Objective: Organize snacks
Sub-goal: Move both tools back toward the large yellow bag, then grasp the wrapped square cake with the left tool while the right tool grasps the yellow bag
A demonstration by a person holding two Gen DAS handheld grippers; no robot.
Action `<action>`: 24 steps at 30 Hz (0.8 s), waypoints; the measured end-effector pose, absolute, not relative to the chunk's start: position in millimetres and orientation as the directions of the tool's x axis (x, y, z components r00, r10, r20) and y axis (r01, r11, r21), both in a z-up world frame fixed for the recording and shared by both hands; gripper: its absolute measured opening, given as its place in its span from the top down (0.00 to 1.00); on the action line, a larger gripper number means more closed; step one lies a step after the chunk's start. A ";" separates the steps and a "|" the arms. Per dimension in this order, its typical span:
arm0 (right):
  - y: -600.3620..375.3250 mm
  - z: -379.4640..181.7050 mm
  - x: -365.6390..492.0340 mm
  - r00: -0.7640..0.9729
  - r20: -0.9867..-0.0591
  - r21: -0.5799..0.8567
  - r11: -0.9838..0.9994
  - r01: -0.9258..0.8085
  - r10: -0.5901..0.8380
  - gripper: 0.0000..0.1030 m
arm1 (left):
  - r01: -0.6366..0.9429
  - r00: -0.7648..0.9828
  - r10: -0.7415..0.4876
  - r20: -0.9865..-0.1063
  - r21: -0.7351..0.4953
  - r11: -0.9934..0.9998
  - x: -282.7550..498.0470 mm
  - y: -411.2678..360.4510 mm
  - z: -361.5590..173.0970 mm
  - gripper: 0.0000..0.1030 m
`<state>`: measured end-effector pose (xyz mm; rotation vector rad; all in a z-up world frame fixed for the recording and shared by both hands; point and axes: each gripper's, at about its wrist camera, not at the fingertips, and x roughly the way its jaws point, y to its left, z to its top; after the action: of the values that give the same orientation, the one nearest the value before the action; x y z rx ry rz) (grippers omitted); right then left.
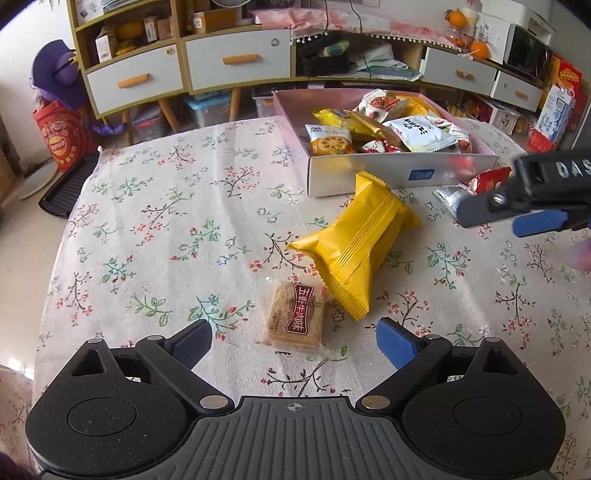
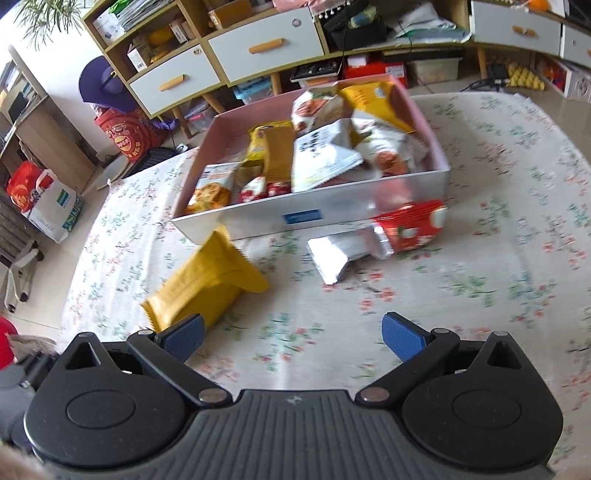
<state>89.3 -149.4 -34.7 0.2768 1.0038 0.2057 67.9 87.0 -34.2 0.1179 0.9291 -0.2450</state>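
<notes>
Pick-up step: my left gripper (image 1: 293, 341) spread over the biscuit packet (image 1: 295, 317) on the tablecloth; right gripper (image 2: 291, 338) spread, empty; next, close and carry to the box (image 1: 402, 173)

You are working in a lived-in home, most likely a living room. The tabletop (image 1: 155, 206) wears a floral cloth, a domestic touch. Behind it stands a long wooden cabinet (image 1: 236, 59) with white drawers and orange handles, its open shelves crammed with small boxes and papers. Oranges (image 1: 480, 50) sit on its top beside a microwave (image 1: 528, 53). Clear storage bins (image 1: 207, 109) are pushed underneath. A red gift bag (image 1: 61, 138) and a purple hat (image 1: 55, 70) rest by the wall, and a houseplant (image 2: 44, 16) leans in at one corner.
</notes>
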 end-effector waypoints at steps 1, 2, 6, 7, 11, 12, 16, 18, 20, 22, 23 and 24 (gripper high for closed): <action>-146.0 -35.0 90.4 0.521 -0.799 0.328 0.944 -0.039 0.300 0.01 | 0.264 0.573 -0.163 -0.803 -0.008 0.965 68.3 87.0 -34.5 0.11; -142.4 -35.2 91.7 0.520 -0.798 0.337 0.941 -0.034 0.305 0.01 | 0.268 0.573 -0.170 -0.802 -0.013 0.963 69.5 86.9 -34.6 0.12; -132.4 -35.1 98.8 0.525 -0.788 0.369 0.929 -0.015 0.322 0.01 | 0.269 0.565 -0.184 -0.804 -0.031 0.963 74.5 88.3 -36.5 0.31; -129.8 -35.6 100.2 0.526 -0.786 0.375 0.927 -0.010 0.324 0.01 | 0.268 0.561 -0.185 -0.807 -0.035 0.963 76.0 88.9 -37.5 0.38; -120.6 -40.8 108.4 0.519 -0.784 0.412 0.911 0.027 0.339 0.02 | 0.257 0.542 -0.180 -0.821 -0.042 0.965 80.1 93.2 -43.2 0.55; -118.1 -42.4 110.1 0.516 -0.784 0.425 0.904 0.039 0.346 0.02 | 0.253 0.540 -0.179 -0.823 -0.044 0.966 80.6 94.6 -44.1 0.58; -109.1 -51.1 117.2 0.504 -0.778 0.480 0.872 0.094 0.374 0.05 | 0.243 0.539 -0.186 -0.821 -0.059 0.968 81.1 98.7 -45.6 0.61; -105.5 -54.7 120.1 0.502 -0.778 0.493 0.862 0.117 0.378 0.09 | 0.243 0.540 -0.189 -0.820 -0.062 0.968 81.7 99.7 -46.1 0.62; -100.9 -59.2 121.7 0.498 -0.783 0.494 0.859 0.132 0.373 0.13 | 0.241 0.540 -0.191 -0.820 -0.066 0.968 82.2 99.6 -46.2 0.63; -95.2 -63.4 122.9 0.493 -0.789 0.489 0.861 0.141 0.368 0.17 | 0.239 0.539 -0.190 -0.820 -0.067 0.969 82.9 99.2 -46.8 0.64; -93.2 -64.7 122.7 0.495 -0.791 0.482 0.864 0.143 0.360 0.19 | 0.238 0.539 -0.189 -0.821 -0.066 0.969 83.3 98.5 -47.1 0.64; -91.1 -63.2 121.9 0.509 -0.787 0.472 0.871 0.135 0.347 0.23 | 0.239 0.539 -0.187 -0.821 -0.064 0.969 83.5 97.6 -47.4 0.64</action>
<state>121.9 -91.1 -63.2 0.5207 1.0410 0.1348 83.5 97.6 -47.4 0.0579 0.9695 -0.2536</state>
